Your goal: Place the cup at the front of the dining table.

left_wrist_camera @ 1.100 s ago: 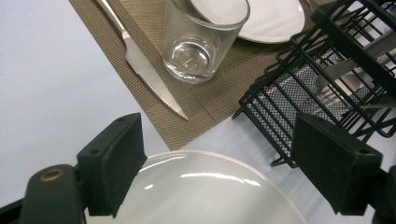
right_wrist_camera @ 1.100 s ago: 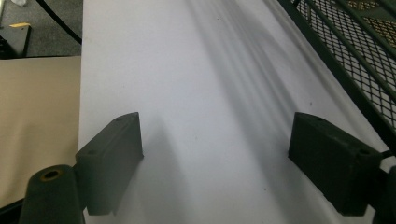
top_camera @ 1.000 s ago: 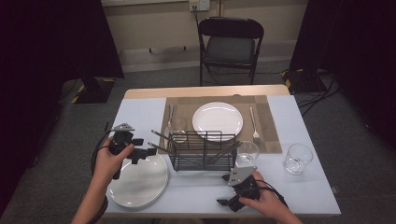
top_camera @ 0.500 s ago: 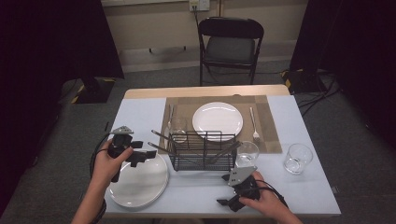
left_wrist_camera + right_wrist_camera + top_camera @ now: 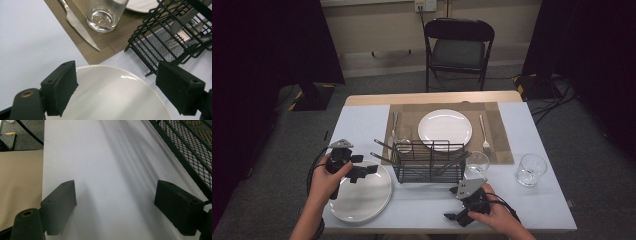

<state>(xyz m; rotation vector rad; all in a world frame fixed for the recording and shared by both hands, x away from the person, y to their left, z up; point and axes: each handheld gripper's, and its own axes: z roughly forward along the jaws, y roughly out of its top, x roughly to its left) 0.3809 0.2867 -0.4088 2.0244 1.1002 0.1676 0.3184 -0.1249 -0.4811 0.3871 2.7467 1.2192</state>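
The left hand [image 5: 326, 179] reaches in from the near left edge of the table [image 5: 362, 122], forearm angled up and inward, and holds the left gripper [image 5: 362, 172] over the near white plate [image 5: 362, 200]. The right hand [image 5: 494, 216] lies low at the near edge, right of centre, with the right gripper [image 5: 457, 216] pointing leftward along the table front.

The high view gives the overall layout: the wire rack [image 5: 428, 161] stands just right of the near white plate, with cutlery handles [image 5: 384, 147] protruding from its left side; beyond it lie a placemat [image 5: 502, 140] and a second plate [image 5: 445, 129].

The left gripper view adds close detail (not resolved from above): a serrated knife [image 5: 80, 30] on the placemat, a glass [image 5: 103, 13] beside it, and fork tines inside the rack.

The right gripper view adds bare table surface between the jaws and the rack's mesh wall [image 5: 197, 155] at upper right.

Left gripper: jaws spread wide, gripping nothing, positioned above the plate's rim area; contact with the plate cannot be confirmed. Right gripper: jaws spread wide, nothing between them.
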